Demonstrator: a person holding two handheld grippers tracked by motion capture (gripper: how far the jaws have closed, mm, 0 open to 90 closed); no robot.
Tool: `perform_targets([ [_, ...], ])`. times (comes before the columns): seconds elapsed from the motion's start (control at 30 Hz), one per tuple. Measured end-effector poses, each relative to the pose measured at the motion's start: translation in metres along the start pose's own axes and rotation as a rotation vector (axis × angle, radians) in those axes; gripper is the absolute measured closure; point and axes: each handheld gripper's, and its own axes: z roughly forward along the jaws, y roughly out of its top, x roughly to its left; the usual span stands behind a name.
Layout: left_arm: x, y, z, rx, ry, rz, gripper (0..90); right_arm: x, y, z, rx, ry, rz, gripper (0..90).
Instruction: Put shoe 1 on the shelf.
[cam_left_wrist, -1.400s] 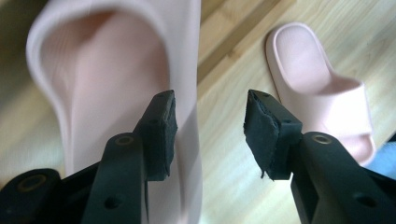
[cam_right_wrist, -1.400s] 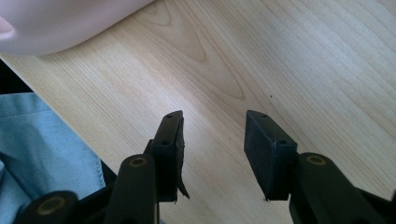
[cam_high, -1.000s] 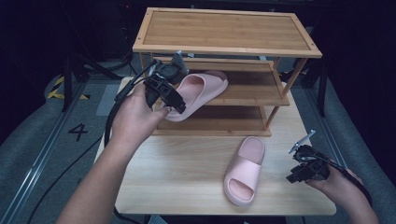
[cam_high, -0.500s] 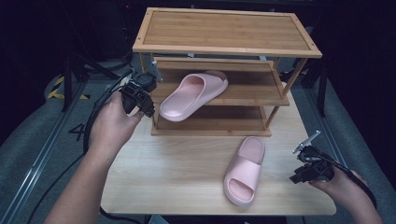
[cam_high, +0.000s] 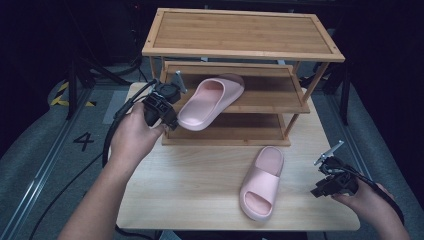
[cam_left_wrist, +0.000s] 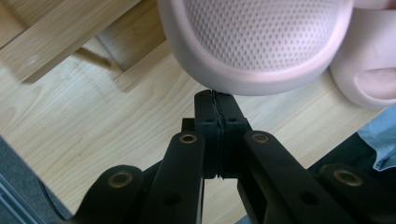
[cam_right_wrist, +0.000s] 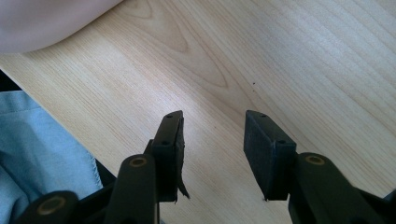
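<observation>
pair of pink moulded foam slide sandals | first pink slide (cam_high: 210, 100): on the middle shelf of the three-tier bamboo shoe rack (cam_high: 242, 35), tilted, heel end overhanging the shelf's front-left edge (perforated sole seen from below in the left gripper view (cam_left_wrist: 261, 42)) | second pink slide (cam_high: 261, 182): flat on the light wooden table (cam_high: 185, 185), upright, in front of the rack, toe toward the near edge

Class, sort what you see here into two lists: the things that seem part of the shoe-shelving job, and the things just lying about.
Part of the job:
- pink slipper on the middle shelf
- pink slipper on the table
- bamboo shoe rack
- left gripper, fingers shut
- right gripper, fingers open

Just lying about:
- black cables on the floor
- floor marking "4"
</observation>
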Motion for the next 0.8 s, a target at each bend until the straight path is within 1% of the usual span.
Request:
perform_targets([
  [0.1, -0.013, 0.007, 0.004, 0.005, -0.021, 0.040, 89.4, 0.000, -0.001, -0.001, -0.005, -0.002, -0.001, 58.2],
  [0.2, -0.023, 0.012, 0.006, 0.009, -0.028, 0.067, 89.4, 0.000, -0.001, -0.002, -0.004, -0.004, 0.007, 58.2],
  [0.23, -0.028, 0.014, 0.007, 0.014, -0.035, 0.082, 89.4, -0.001, -0.002, -0.002, -0.006, -0.005, 0.005, 58.3],
  [0.3, -0.034, 0.016, 0.008, 0.012, -0.043, 0.097, 89.2, -0.001, -0.002, -0.003, -0.005, -0.005, 0.000, 58.2],
  [0.37, -0.036, 0.017, 0.008, 0.006, -0.049, 0.102, 89.2, 0.000, -0.002, -0.002, -0.005, -0.002, 0.001, 58.2],
  [0.43, -0.046, 0.021, 0.011, 0.012, -0.066, 0.106, 89.2, 0.000, -0.002, -0.002, -0.004, -0.003, 0.002, 58.2],
  [0.53, -0.054, 0.027, 0.015, 0.016, -0.068, 0.138, 89.2, 0.000, -0.002, -0.003, -0.006, -0.004, 0.002, 58.2],
  [0.6, -0.060, 0.031, 0.017, 0.020, -0.074, 0.143, 89.2, 0.000, -0.002, -0.002, -0.004, 0.001, -0.003, 58.2],
  [0.63, -0.060, 0.031, 0.017, 0.020, -0.074, 0.143, 89.2, 0.000, -0.002, -0.002, -0.004, 0.001, -0.003, 58.2],
  [0.7, -0.066, 0.034, 0.018, 0.022, -0.081, 0.158, 89.1, 0.001, -0.001, -0.002, -0.003, -0.004, -0.003, 58.2],
  [0.73, -0.068, 0.035, 0.018, 0.016, -0.088, 0.158, 88.9, 0.001, -0.001, -0.002, -0.004, -0.001, -0.005, 58.2],
  [0.8, -0.072, 0.034, 0.018, 0.023, -0.099, 0.174, 88.2, 0.001, -0.002, -0.002, -0.002, -0.002, -0.005, 58.2],
])
